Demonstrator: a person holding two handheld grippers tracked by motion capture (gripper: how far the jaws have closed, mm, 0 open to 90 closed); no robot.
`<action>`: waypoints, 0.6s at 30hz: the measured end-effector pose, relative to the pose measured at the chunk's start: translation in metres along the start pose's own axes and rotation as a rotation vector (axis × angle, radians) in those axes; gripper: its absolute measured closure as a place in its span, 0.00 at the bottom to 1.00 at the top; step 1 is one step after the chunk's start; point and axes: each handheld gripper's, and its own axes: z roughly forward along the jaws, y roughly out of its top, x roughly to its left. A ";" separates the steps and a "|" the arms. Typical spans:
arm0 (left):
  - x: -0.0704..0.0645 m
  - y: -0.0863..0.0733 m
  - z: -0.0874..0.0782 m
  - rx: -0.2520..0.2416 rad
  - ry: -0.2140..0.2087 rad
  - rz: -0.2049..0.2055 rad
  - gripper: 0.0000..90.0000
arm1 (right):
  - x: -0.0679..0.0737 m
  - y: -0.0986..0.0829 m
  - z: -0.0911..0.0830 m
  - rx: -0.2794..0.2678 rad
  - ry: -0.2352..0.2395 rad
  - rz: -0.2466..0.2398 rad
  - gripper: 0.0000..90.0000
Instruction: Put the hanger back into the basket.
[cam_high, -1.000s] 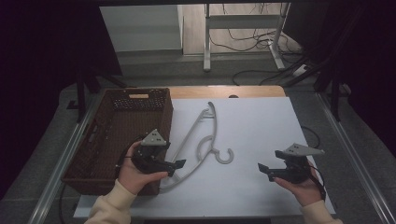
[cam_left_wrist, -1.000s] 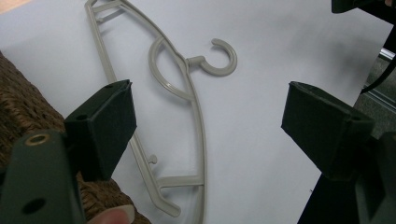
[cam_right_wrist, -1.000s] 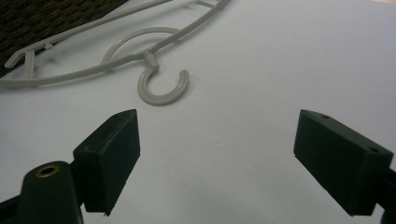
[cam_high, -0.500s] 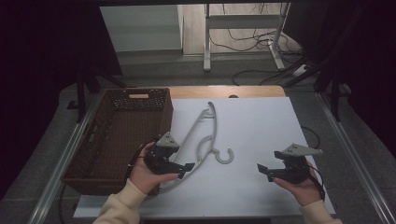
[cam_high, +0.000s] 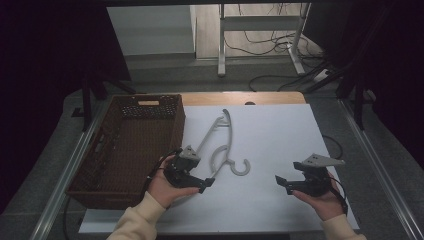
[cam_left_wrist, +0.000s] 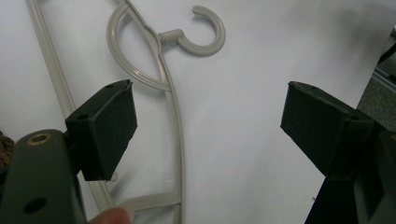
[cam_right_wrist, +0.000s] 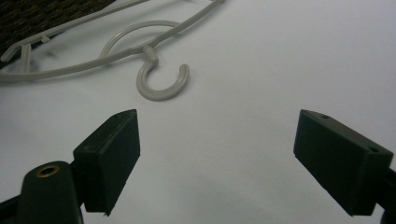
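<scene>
A pale grey plastic clothes hanger (cam_high: 218, 141) lies flat on the white tabletop (cam_high: 280, 125), its hook (cam_high: 241, 168) toward the near side. My left gripper (cam_high: 206, 183) is open just left of the hanger's near end. In the left gripper view the hanger's arm (cam_left_wrist: 176, 122) runs on the table between the spread jaws of my left gripper (cam_left_wrist: 210, 126), with the hook (cam_left_wrist: 201, 33) beyond them. My right gripper (cam_high: 280, 183) is open at the near right, apart from the hanger. In the right gripper view my right gripper (cam_right_wrist: 217, 158) holds nothing, and the hook (cam_right_wrist: 161, 83) lies ahead of it.
A dark brown wicker basket (cam_high: 131, 140) stands along the left side of the table, close to the hanger's far arm. Metal rails edge the table left and right. Cables and a table frame (cam_high: 260, 30) lie on the floor beyond.
My left gripper has moved right, from beside the basket's edge to over the hanger's near end. The right gripper and the hanger have stayed put.
</scene>
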 end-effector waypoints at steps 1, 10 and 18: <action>-0.001 0.000 0.001 0.002 0.000 0.003 0.20 | 0.000 0.000 0.000 -0.002 0.000 -0.001 0.17; -0.004 0.004 0.010 0.015 -0.009 -0.001 0.20 | -0.001 0.000 0.000 0.000 -0.001 0.001 0.17; -0.008 0.007 0.021 0.031 -0.018 -0.005 0.20 | -0.001 -0.001 0.000 0.002 0.001 -0.002 0.17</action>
